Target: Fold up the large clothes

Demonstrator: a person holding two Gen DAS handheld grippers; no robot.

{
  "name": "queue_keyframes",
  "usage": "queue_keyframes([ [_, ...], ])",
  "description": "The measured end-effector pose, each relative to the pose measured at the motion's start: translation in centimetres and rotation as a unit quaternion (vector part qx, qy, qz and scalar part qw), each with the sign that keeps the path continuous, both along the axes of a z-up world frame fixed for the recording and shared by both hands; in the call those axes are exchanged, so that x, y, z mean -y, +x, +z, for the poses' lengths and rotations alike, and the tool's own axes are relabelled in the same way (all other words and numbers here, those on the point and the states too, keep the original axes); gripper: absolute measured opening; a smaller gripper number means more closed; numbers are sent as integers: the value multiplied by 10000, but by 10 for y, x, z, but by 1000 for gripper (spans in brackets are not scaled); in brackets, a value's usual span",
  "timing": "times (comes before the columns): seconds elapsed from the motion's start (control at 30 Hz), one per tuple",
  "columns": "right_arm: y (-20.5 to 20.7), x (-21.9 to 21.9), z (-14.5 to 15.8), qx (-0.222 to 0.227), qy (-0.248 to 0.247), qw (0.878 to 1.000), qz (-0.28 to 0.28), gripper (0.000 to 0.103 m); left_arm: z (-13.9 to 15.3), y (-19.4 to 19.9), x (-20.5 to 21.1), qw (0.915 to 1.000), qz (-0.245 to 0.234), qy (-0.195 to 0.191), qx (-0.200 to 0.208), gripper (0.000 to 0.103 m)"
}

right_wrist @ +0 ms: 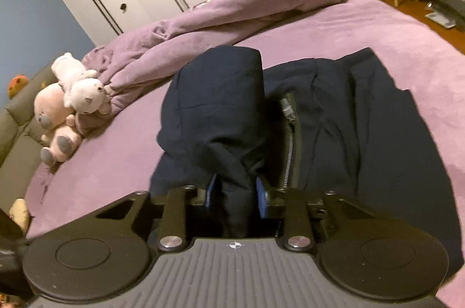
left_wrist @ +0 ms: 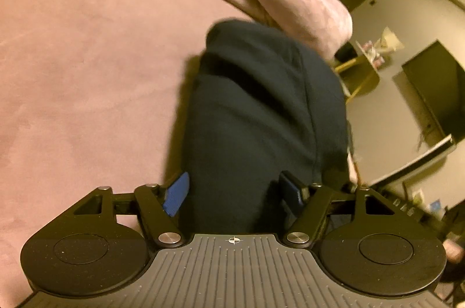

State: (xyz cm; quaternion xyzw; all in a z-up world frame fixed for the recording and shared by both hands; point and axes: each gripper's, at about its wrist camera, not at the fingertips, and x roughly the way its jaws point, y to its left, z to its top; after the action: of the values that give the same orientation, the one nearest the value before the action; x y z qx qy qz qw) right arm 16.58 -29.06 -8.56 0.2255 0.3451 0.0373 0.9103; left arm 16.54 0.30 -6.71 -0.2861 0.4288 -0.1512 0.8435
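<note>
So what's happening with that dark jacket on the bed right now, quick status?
Right hand-held gripper pinching a fold of the navy jacket. Left hand-held gripper wide around dark fabric; grip unclear. Rumpled duvet behind, clear of the jacket.

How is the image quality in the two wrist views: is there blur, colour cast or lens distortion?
Left wrist view: yellowish light, the dark garment and the room behind are smeared by motion, and the bed cover looks dull pink. Right wrist view: sharper, the zipper and plush toys are clear and the cover is purple. Both views curve strongly at the edges.
</note>
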Motion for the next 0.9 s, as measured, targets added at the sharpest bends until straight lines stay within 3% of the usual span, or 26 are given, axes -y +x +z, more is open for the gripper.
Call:
queue_keyframes([
  [0.2, -5, 10, -19, -119, -270, 9991, -297, 22, 23, 38, 13, 9982, 158, 321, 474, 75],
  [0.37, -11, 16, -36, 67, -481, 9981, -388, 20, 5, 70, 51, 9957, 348, 782, 353, 74],
  [0.43, -16, 21, -36, 237, -290, 9988, -321, 20, -3, 72, 66, 9915, 471, 1061, 586, 78],
  [0.5, -25, 27, -28, 404, -155, 9984, -366, 21, -11, 71, 77, 9874, 525, 1314, 712, 80],
  [0.67, -26, 25, 3, 792, -458, 9935, -677, 24, -14, 72, 77, 9867, 651, 1321, 695, 81],
  [0.9, 35, -17, 26, 1160, -635, 9893, -611, 24, -14, 71, 82, 9849, 633, 1452, 704, 82],
])
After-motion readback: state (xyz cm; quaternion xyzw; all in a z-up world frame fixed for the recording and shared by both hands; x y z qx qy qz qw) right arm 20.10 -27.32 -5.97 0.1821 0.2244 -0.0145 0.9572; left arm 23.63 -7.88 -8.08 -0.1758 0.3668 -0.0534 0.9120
